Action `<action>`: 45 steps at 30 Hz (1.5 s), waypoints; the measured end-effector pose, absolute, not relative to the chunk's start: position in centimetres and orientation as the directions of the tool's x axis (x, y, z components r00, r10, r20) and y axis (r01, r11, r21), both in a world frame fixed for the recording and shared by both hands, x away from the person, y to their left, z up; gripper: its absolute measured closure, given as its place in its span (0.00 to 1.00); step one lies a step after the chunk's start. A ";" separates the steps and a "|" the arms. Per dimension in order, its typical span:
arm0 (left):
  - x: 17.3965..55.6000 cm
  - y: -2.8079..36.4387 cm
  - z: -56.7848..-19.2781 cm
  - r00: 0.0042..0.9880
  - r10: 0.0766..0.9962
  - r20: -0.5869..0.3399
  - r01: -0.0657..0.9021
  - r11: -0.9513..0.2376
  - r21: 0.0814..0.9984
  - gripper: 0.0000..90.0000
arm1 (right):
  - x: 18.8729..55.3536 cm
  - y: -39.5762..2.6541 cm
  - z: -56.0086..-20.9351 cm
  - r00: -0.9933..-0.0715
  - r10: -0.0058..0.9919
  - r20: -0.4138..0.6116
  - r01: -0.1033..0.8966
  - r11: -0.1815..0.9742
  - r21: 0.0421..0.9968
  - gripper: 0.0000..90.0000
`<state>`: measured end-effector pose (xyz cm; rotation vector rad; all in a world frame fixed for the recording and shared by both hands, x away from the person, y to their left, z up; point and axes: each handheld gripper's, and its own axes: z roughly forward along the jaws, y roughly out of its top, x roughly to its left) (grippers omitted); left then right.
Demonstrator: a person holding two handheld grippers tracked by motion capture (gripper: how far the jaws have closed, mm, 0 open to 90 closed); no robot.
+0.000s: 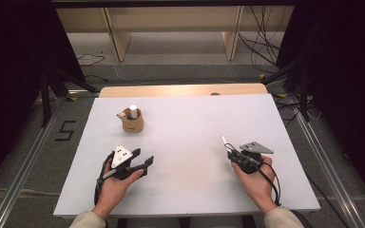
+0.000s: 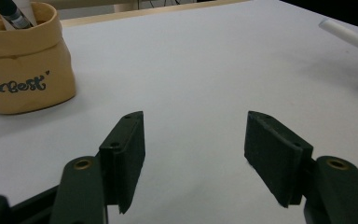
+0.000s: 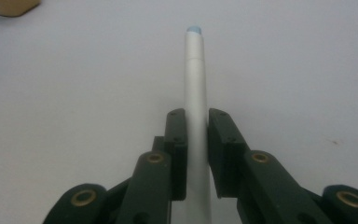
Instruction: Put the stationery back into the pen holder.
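Right tongs (image 3: 197, 116) gripped a white pen (image 3: 196, 93).
The pen stuck out over the white counter (image 1: 185, 133); left tongs (image 2: 193, 140) stood wide, empty, near the tan cup (image 2: 23, 70).

You are looking down on a white table (image 1: 185, 137) with a wooden strip along its far edge. Your left gripper (image 1: 141, 160) rests near the front left, its jaws apart with nothing between them, a grey three-cornered plate on top. Your right gripper (image 1: 229, 153) sits at the front right, its jaws closed on a white pen (image 1: 225, 141) that points away toward the far left. A tan pot (image 1: 132, 121) stands beyond your left gripper, well apart, holding upright pens.
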<state>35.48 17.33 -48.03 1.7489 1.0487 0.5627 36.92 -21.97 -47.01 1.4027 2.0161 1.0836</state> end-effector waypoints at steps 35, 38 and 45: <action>35.1 15.5 -47.8 0.575 0.808 -0.125 0.401 -0.146 0.905 0.42 | 35.6 -17.1 -47.0 -0.596 0.800 0.077 0.445 0.249 0.860 0.87; 35.1 15.1 -47.8 0.584 0.800 -0.136 0.405 -0.142 0.903 0.42 | 35.5 -16.6 -47.0 -0.612 0.787 0.076 0.434 0.254 0.864 0.87; 35.1 14.3 -47.7 0.601 0.778 -0.184 0.424 -0.116 0.898 0.42 | 34.9 -15.1 -47.1 -0.652 0.754 0.080 0.416 0.268 0.869 0.88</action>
